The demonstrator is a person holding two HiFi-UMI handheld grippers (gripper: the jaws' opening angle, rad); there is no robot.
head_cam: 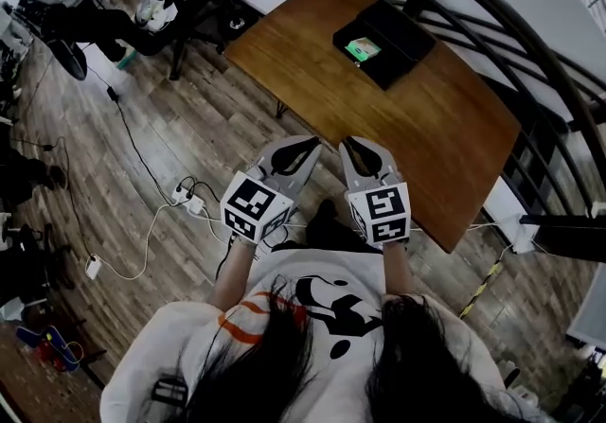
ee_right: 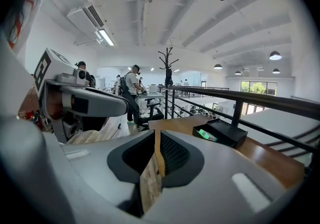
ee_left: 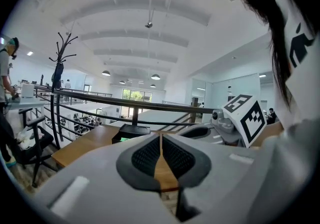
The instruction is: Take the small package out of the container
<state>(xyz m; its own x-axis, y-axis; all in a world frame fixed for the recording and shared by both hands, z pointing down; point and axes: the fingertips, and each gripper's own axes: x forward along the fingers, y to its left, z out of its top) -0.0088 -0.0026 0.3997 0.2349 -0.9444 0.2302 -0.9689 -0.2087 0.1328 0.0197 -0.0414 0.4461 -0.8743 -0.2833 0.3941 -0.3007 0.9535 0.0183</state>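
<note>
the wooden table (head_cam: 426, 137) is bare from its near edge, just ahead of the left gripper (head_cam: 301, 143) and right gripper (head_cam: 354, 145) held side by side, up to the black container (head_cam: 374, 74), open at the top; its lid (head_cam: 405, 28) and the dark railing (head_cam: 502, 28) close off the far side, a power strip (head_cam: 180, 194) lies on the floor (head_cam: 189, 128) at the left

Wood table (head_cam: 379, 132) w/ open blk container (head_cam: 409, 37) on it.
</note>
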